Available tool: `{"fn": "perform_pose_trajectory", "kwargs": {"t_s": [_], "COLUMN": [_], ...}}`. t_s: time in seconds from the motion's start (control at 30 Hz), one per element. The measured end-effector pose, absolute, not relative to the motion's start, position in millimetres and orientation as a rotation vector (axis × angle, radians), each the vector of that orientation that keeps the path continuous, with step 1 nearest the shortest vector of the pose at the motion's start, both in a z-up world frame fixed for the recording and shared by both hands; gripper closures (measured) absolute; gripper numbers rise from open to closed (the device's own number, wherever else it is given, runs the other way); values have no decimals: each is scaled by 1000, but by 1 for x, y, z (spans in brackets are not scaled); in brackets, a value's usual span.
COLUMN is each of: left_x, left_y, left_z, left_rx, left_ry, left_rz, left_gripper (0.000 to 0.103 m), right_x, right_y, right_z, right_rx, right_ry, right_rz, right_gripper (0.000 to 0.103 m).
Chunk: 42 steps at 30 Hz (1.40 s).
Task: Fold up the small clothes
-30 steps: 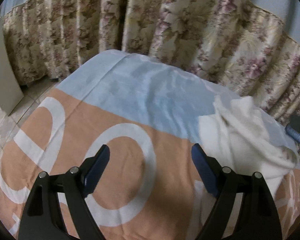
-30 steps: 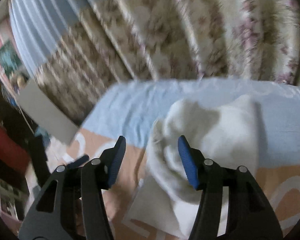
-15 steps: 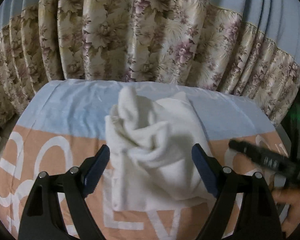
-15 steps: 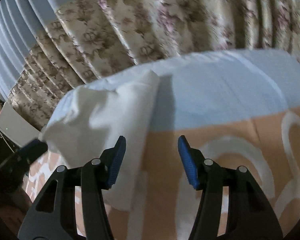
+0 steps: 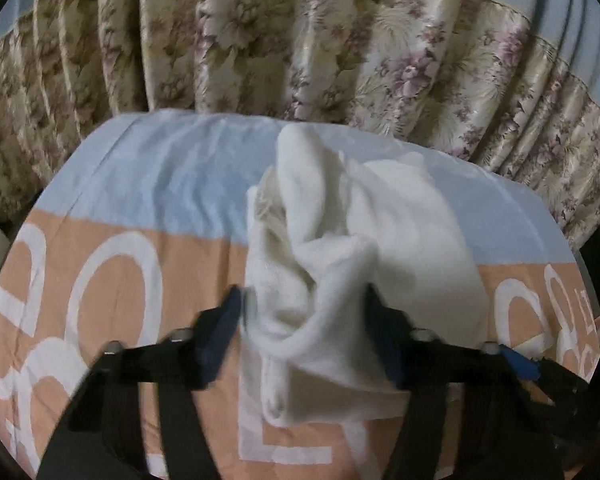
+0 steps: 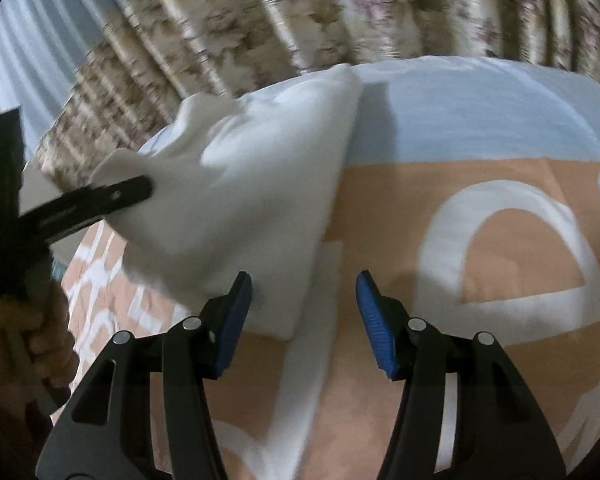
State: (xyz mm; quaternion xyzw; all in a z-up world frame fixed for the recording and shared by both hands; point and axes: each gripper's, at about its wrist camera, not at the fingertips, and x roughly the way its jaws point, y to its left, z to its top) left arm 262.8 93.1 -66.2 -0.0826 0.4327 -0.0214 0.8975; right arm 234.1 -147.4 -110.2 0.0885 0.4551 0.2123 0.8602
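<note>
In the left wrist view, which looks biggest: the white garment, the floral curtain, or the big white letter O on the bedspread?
1. Floral curtain, spanning the whole background.
2. White garment, though it lies nearest the camera, which inflates it.
3. Letter O, clearly smallest.

Floral curtains [image 5: 340, 40] behind blue/orange bedsheet [image 5: 160, 184] (big white lettering), dim light.

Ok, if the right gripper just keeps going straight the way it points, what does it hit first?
Probably the bedspread: between the right gripper's open fingers there is only orange and white cover. The white garment lies left of that line, its edge near the left finger, so it might brush it. Depth is hard to judge.
</note>
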Motion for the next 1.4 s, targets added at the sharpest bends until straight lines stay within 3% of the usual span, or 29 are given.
{"fn": "perform_pose_trajectory", "kwargs": {"t_s": [0.07,0.1,0.3,0.43,0.5,0.6,0.7,0.73,0.87,1.0,1.17,1.23,1.4], "left_x": [260,260,248,246,239,229,223,223,215,208,204,205,211], "left_y": [96,96,100,110,108,101,95,96,99,92,91,92,101], "left_z": [-68,-68,-75,-90,-90,-86,-91,-100,-117,-108,-90,-82,-43], "left_rx": [-191,-194,-229,-333,-354,-376,-371,-375,-388,-294,-202,-181,-177], "left_ry": [903,904,914,944,933,914,922,946,946,917,871,856,744], "left_rz": [-67,-78,-98,-114,-143,-179,-177,-157,-158,-91,-66,-58,5], "left_gripper": [74,78,83,83,82,81,63,49,46,35,32,30,20], "right_x": [234,234,247,258,257,253,249,249,247,244,240,240,255], "right_y": [-140,-138,-124,-115,-123,-138,-153,-160,-171,-168,-173,-177,-189], "right_z": [-112,-113,-110,-123,-121,-113,-107,-110,-130,-127,-119,-109,-77], "right_rx": [189,194,203,145,176,211,229,241,267,233,203,189,157], "right_ry": [960,957,925,952,933,912,905,928,977,970,966,946,870], "right_rz": [449,448,426,426,434,443,456,459,466,465,439,424,347], "right_gripper": [47,47,47,80,87,89,88,88,88,80,56,41,32]}}
